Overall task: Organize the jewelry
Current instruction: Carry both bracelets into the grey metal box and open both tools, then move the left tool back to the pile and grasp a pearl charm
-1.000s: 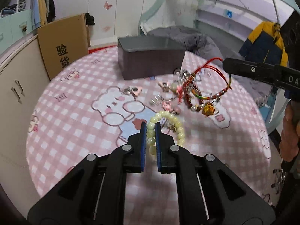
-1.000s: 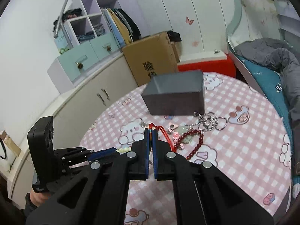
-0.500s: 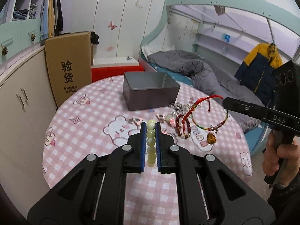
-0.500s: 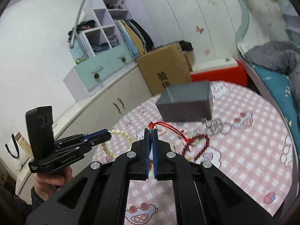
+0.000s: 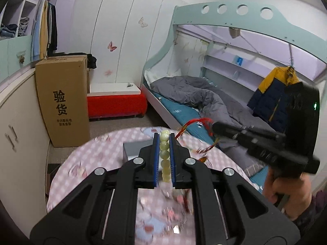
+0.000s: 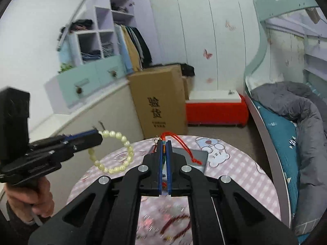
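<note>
My left gripper is shut on a pale green bead bracelet and holds it high above the table; the bracelet hangs as a loop in the right wrist view. My right gripper is shut on a red cord bracelet, also raised; its cord shows in the left wrist view. The grey open box sits on the pink checked table below and ahead of both grippers. More jewelry lies blurred on the table.
A tall cardboard box and a red bench stand on the floor beyond the table. A bed with a grey duvet is at the right. Cupboards line the left.
Both grippers have lifted well up from the table with their bracelets, and the views now look across the room. The left gripper's beads came off the table.
</note>
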`<state>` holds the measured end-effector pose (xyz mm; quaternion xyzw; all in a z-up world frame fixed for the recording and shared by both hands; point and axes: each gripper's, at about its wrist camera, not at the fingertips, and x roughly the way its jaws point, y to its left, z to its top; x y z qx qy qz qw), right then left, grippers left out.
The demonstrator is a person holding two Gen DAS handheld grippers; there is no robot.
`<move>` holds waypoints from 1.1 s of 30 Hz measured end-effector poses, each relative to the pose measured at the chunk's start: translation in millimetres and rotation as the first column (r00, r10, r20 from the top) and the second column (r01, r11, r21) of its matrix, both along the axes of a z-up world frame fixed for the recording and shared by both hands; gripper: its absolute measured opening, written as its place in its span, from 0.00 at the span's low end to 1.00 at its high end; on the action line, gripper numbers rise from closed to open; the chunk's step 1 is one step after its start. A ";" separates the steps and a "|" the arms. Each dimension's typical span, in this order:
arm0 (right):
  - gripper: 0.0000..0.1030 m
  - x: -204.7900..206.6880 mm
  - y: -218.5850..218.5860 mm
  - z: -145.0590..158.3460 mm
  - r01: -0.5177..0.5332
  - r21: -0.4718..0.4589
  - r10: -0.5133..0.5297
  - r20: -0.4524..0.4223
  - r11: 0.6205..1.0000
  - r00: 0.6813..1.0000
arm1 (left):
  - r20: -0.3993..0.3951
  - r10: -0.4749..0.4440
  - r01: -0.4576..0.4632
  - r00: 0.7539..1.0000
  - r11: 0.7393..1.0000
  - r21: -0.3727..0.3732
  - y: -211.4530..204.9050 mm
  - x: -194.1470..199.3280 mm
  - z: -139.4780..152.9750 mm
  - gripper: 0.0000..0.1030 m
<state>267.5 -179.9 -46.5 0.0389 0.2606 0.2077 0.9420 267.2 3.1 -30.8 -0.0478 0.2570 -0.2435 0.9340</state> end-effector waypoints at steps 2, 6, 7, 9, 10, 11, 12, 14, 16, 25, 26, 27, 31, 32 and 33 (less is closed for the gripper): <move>0.02 24.2 3.3 -7.4 0.013 -0.019 -0.013 -0.032 1.000 0.999 | -0.021 0.014 -0.013 1.000 1.000 0.008 -7.5 23.7 -2.4 0.09; 0.06 62.5 2.7 -29.8 0.045 -0.042 -0.049 -0.118 0.998 0.992 | -0.076 0.057 -0.057 0.995 0.998 0.002 -14.1 60.4 -16.1 0.10; 0.09 66.4 0.6 -34.4 0.054 -0.043 -0.059 -0.136 0.998 0.989 | -0.097 0.075 -0.073 0.993 0.997 0.019 -16.4 67.9 -20.3 0.19; 0.31 71.3 -9.3 -40.8 0.089 -0.005 -0.089 -0.162 0.996 0.983 | -0.135 0.135 -0.126 0.982 0.989 0.078 -19.4 80.2 -28.8 0.72; 0.59 69.0 -12.3 -40.9 0.103 0.004 -0.101 -0.158 0.995 0.982 | -0.110 0.159 -0.152 0.981 0.986 0.070 -16.7 78.5 -29.7 0.93; 0.89 63.2 -16.9 -39.8 0.127 0.012 -0.124 -0.136 0.992 0.983 | -0.076 0.174 -0.170 0.982 0.984 0.056 -12.8 74.3 -29.3 0.94; 0.93 58.5 -19.2 -37.0 0.140 0.017 -0.137 -0.118 0.990 0.984 | -0.049 0.191 -0.188 0.980 0.981 0.056 -9.1 69.0 -29.5 0.94; 0.93 48.4 -27.2 -32.7 0.158 0.033 -0.154 -0.100 0.987 0.983 | -0.033 0.226 -0.224 0.973 0.972 0.070 -2.7 60.5 -29.7 0.94; 0.93 37.2 -36.5 -28.7 0.184 0.067 -0.177 -0.103 0.981 0.979 | -0.018 0.256 -0.254 0.967 0.965 0.065 5.2 49.2 -27.5 0.94; 0.93 -12.3 -46.0 2.7 0.203 0.114 -0.202 -0.019 0.973 0.979 | 0.096 0.353 -0.358 0.931 0.933 0.040 27.1 -28.8 -2.3 0.94; 0.93 -17.4 -43.9 6.4 0.201 0.113 -0.201 -0.011 0.973 0.980 | 0.106 0.356 -0.361 0.929 0.932 0.035 26.6 -36.5 1.3 0.94; 0.93 -23.3 -43.5 9.1 0.197 0.112 -0.198 -0.002 0.974 0.980 | 0.118 0.355 -0.361 0.927 0.932 0.030 28.0 -45.0 4.9 0.94; 0.93 -49.7 -38.9 17.4 0.186 0.111 -0.190 0.026 0.976 0.981 | 0.153 0.338 -0.348 0.929 0.937 0.040 26.7 -70.2 12.7 0.94; 0.93 -56.2 -38.4 18.3 0.184 0.113 -0.188 0.029 0.976 0.982 | 0.166 0.337 -0.349 0.927 0.936 0.046 26.4 -76.6 14.3 0.94; 0.93 -62.7 -37.7 18.5 0.181 0.114 -0.186 0.033 0.977 0.982 | 0.174 0.336 -0.349 0.926 0.936 0.049 27.3 -82.1 14.6 0.94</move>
